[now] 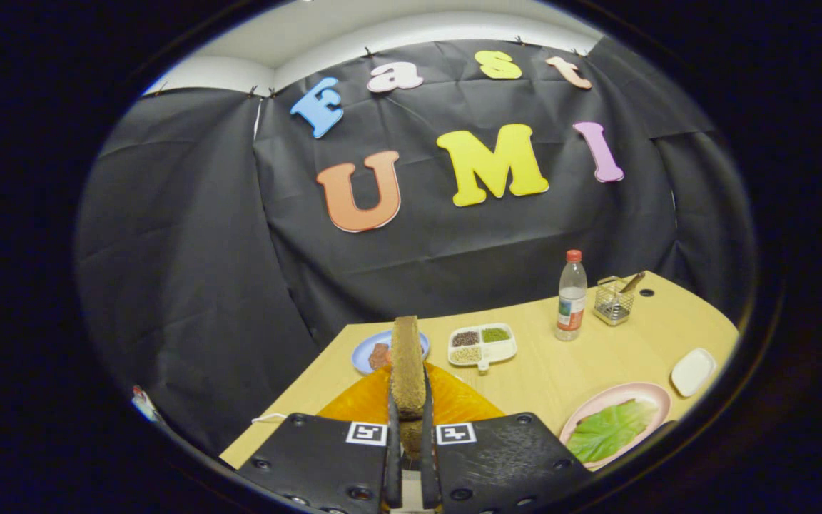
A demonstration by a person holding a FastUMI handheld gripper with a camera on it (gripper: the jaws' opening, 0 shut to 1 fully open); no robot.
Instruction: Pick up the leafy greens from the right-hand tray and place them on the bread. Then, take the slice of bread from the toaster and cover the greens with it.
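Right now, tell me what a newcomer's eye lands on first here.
First, the slice of bread standing on edge between the fingers of the gripper, which is shut on it, above an orange toaster. Next, the leafy greens lying on a pink plate off to the right of the fingers. Beyond them on the wooden table stand a water bottle and a divided tray of grains.

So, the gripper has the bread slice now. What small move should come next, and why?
Probably carry the bread slice, clamped on edge between the gripper fingers, toward the pink plate where the leafy greens lie, keeping the grip closed. The greens look uncovered, and the slice is off to one side of them.
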